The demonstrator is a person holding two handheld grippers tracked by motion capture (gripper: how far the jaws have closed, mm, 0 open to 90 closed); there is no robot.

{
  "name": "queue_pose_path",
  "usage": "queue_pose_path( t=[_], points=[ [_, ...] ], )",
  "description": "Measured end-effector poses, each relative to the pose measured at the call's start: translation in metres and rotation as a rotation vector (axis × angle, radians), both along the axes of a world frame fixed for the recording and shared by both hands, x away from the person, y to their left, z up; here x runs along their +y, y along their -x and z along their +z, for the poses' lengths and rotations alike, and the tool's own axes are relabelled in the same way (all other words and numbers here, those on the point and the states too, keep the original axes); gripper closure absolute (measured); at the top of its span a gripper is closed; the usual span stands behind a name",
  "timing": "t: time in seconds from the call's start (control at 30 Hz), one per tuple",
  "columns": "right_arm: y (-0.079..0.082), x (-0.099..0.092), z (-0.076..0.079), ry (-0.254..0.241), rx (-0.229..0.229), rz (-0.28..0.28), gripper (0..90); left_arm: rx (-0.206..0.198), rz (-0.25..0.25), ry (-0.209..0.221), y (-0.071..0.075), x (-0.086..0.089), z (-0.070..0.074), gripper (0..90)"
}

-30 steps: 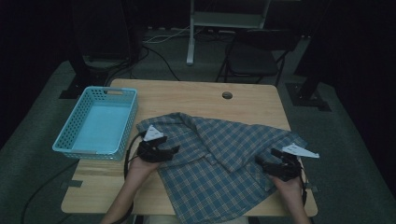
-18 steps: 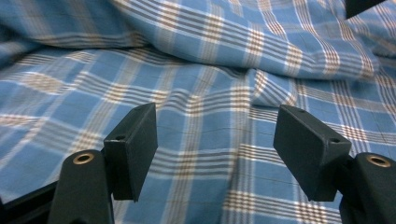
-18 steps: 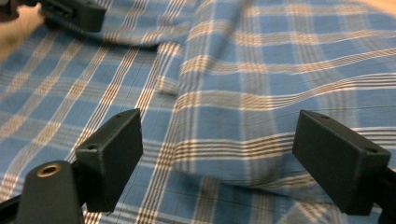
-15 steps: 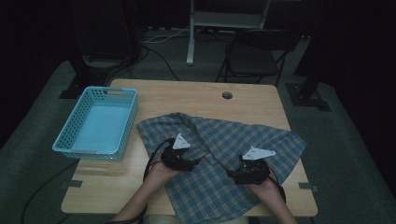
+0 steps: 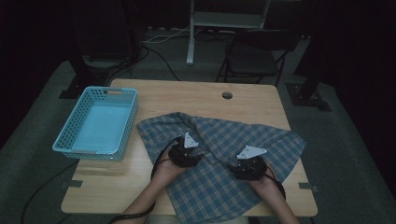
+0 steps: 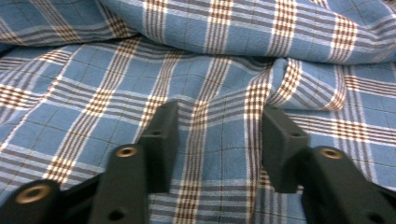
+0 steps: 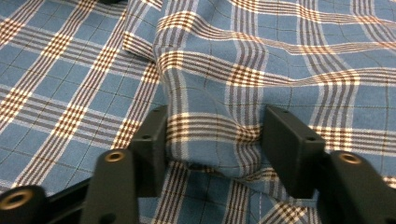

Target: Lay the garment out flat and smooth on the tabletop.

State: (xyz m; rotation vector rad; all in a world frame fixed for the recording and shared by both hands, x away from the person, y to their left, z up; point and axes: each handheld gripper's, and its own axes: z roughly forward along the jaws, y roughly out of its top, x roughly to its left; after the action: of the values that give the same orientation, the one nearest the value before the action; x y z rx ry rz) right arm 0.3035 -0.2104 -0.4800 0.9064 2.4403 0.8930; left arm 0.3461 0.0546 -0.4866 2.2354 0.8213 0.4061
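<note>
Near the table's [image 5: 196,93] front edge, my left tongs [image 5: 187,156] and right tongs [image 5: 247,167] have been closing over the plaid cloth [image 5: 224,140], each bunching a fold, neither clamped.

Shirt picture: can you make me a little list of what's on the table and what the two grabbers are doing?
cloth: plaid shirt spread on the table
basket: blue basket, left of the shirt
left gripper: on the shirt, jaws just closing, flat cloth between them
right gripper: on the shirt, jaws just closing around a raised fold
hole: small hole near the table's far edge
</note>
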Motion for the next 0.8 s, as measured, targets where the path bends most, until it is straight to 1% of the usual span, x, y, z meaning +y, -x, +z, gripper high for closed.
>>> queue_pose_path(
  t=[0.07,0.13,0.2,0.33,0.43,0.47,0.53,0.63,0.7,0.8],
  points=[
    [-0.002,-0.001,0.003,0.000,-0.008,0.009,58.3,-0.003,0.002,0.004,-0.001,0.001,0.000,60.5],
    [-0.004,-0.002,0.008,-0.013,-0.019,0.008,70.1,-0.005,-0.001,0.005,-0.002,0.002,0.000,65.6],
    [-0.007,-0.005,0.014,-0.021,-0.027,-0.001,76.3,-0.012,-0.004,0.002,-0.001,0.001,0.000,67.3],
    [-0.015,-0.011,0.026,-0.037,-0.056,-0.042,78.6,-0.017,-0.027,0.014,-0.001,0.004,-0.002,71.9],
    [-0.023,-0.022,0.037,-0.052,-0.080,-0.092,79.3,-0.020,-0.031,0.034,-0.001,0.007,-0.003,74.2],
    [-0.026,-0.026,0.041,-0.064,-0.080,-0.111,79.3,-0.022,-0.039,0.034,-0.001,0.009,-0.003,75.3],
    [-0.033,-0.034,0.048,-0.074,-0.095,-0.150,79.8,-0.020,-0.040,0.042,-0.001,0.011,-0.004,77.3],
    [-0.043,-0.045,0.058,-0.083,-0.103,-0.204,80.1,-0.019,-0.055,0.047,0.000,0.015,-0.004,81.6],
    [-0.049,-0.050,0.062,-0.087,-0.105,-0.225,80.1,-0.015,-0.067,0.045,0.001,0.017,-0.004,82.8],
    [-0.057,-0.056,0.065,-0.087,-0.098,-0.253,80.2,-0.028,-0.092,0.034,0.005,0.020,-0.004,83.1]
  ],
)
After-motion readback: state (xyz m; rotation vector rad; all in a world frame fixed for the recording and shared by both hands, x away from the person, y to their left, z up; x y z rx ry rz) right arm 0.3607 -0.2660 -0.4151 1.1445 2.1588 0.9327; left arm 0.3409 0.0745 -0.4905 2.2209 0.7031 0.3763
